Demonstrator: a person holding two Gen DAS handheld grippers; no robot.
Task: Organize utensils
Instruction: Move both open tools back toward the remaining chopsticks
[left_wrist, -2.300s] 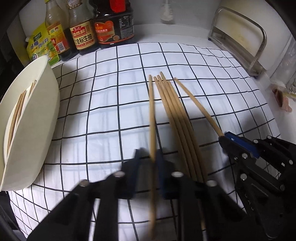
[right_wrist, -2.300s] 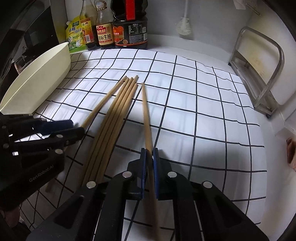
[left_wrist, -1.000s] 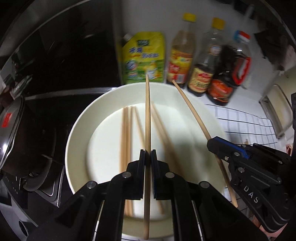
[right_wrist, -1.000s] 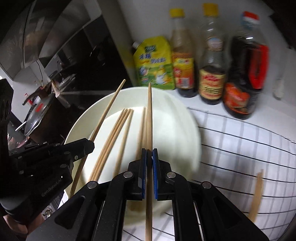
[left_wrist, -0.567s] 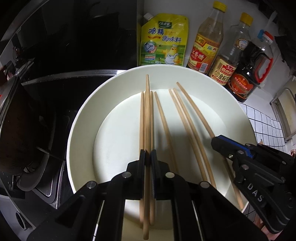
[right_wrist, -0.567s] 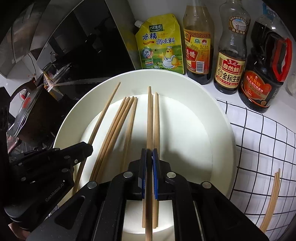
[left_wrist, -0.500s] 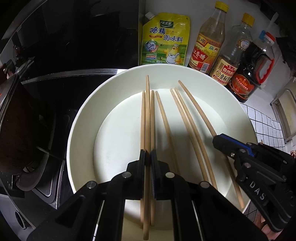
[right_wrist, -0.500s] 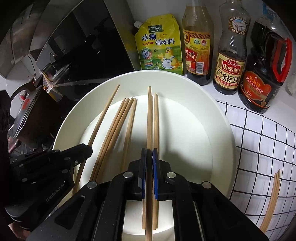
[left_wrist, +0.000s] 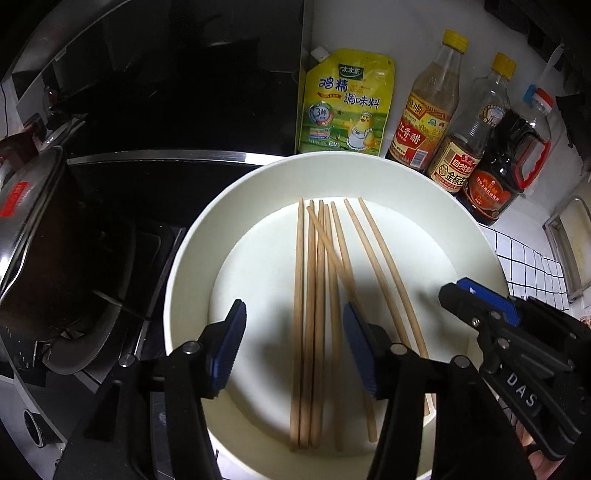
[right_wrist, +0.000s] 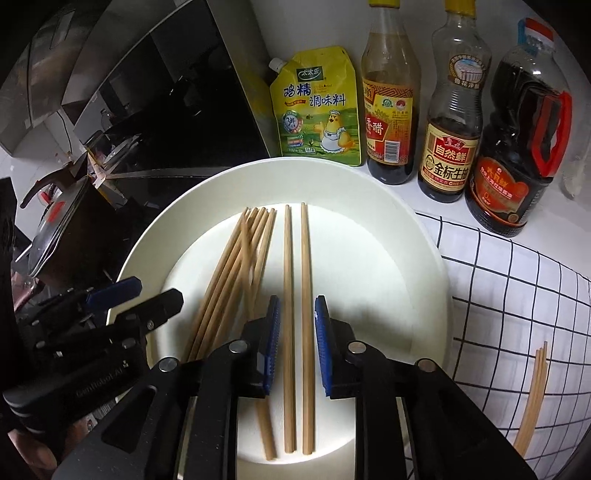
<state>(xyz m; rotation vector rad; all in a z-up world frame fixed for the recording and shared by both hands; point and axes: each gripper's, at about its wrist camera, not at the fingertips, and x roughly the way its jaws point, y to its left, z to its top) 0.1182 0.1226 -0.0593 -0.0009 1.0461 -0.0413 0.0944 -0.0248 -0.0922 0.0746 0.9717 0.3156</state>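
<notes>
A wide white bowl (left_wrist: 192, 236) (right_wrist: 424, 229) holds several wooden chopsticks (left_wrist: 317, 258) (right_wrist: 236, 266) lying lengthwise, one slanted across the others. My left gripper (left_wrist: 295, 332) hovers over the bowl, its jaws opening, and the chopsticks lie loose below the gap. My right gripper (right_wrist: 295, 325) hangs over the bowl's right half, its jaws opening too. Two chopsticks (right_wrist: 295, 295) rest in the bowl under them, untouched by the pads. Each gripper shows in the other's view: the right gripper (left_wrist: 476, 299) and the left gripper (right_wrist: 140, 295). A few more chopsticks (right_wrist: 533, 391) lie on the checked cloth.
Behind the bowl stand a yellow seasoning pouch (left_wrist: 345, 103) and three sauce bottles (right_wrist: 450, 122). A dark hob with a lidded pot (left_wrist: 33, 236) is at the left. The black-and-white checked cloth (right_wrist: 517, 295) spreads to the right, with a metal rack (left_wrist: 569, 251) beyond.
Both grippers have opened and let go of their chopsticks, which now lie in the bowl. The left one's chopstick rests slanted across the others.
</notes>
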